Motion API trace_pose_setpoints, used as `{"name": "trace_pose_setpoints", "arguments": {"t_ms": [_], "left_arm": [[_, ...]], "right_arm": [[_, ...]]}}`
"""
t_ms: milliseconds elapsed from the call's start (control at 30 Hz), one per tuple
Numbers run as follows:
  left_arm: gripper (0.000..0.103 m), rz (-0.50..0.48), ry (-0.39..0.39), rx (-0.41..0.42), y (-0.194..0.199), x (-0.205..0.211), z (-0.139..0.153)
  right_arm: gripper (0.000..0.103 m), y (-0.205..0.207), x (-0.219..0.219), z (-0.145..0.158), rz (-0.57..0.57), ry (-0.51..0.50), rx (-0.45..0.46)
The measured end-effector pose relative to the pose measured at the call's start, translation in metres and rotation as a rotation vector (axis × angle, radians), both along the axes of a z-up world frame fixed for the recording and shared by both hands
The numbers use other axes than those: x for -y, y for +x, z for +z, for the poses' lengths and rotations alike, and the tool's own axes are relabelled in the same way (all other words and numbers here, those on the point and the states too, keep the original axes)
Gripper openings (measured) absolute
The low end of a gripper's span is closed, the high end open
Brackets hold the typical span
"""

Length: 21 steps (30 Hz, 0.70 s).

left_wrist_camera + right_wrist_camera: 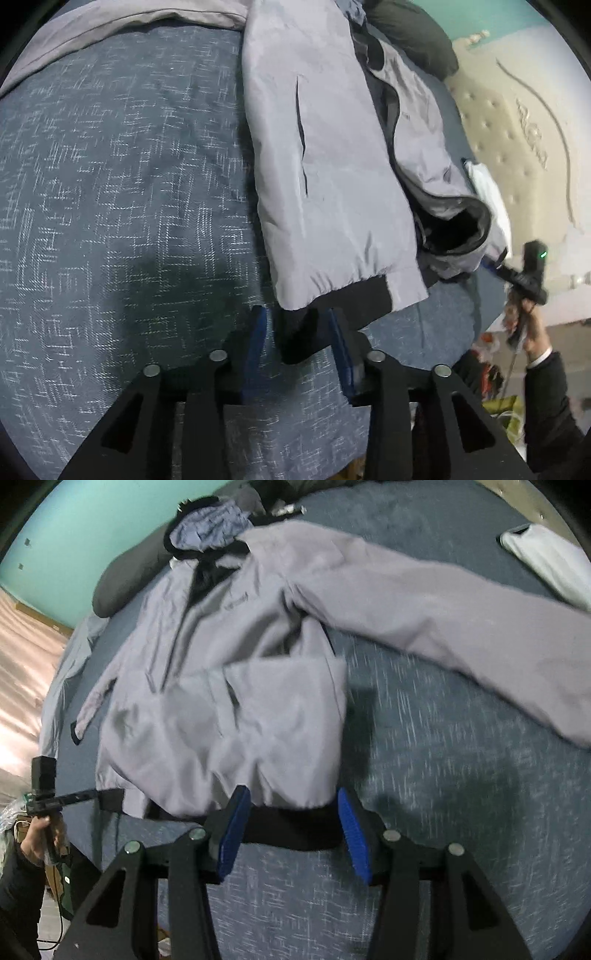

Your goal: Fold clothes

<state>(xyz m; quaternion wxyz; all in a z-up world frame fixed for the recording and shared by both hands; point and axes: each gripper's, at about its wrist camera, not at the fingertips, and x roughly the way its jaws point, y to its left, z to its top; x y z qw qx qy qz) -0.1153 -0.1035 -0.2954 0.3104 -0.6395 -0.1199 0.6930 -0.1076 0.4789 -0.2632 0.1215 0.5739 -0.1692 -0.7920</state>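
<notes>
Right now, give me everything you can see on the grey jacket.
The grey jacket is a smooth, lightly padded shell with black lining, a black hem band and a hood. It lies front-up on the blue bedspread, one side folded in, one sleeve stretched out. The right gripper stands open around the hem; the left gripper is open at a hem corner.

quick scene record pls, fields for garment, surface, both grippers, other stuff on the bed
garment: grey jacket with black hem band and hood, lying spread out, one side folded over the front
sleeve: one long sleeve stretched out flat to the side
surface: dark blue patterned bedspread
left gripper: jaws apart, black hem corner between them, not pressed
right gripper: jaws apart, astride the black hem band, not pressed
other: dark pillow near the hood; white folded item at the bed edge
</notes>
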Motion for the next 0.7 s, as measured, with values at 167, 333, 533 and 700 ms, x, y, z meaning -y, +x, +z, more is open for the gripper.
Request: {"name": "trace_pose_setpoints", "arguments": {"t_ms": [167,333,533,700], "left_arm": [[0.046,-0.021,-0.008,0.005,0.004,-0.007,-0.003],[0.045,-0.028,-0.022,0.008,0.0,-0.02,-0.017],[0.018,-0.06,-0.03,0.002,0.001,-0.03,-0.025],[0.01,-0.086,-0.022,-0.021,0.002,-0.032,-0.013]], "right_arm": [[0.051,-0.001,0.004,-0.014,-0.005,-0.022,0.008],[0.051,-0.005,-0.002,-0.024,-0.036,-0.053,0.022],[0.051,-0.004,-0.004,-0.03,-0.022,-0.072,0.015],[0.041,-0.001,-0.002,-0.032,0.001,-0.081,-0.001]]}}
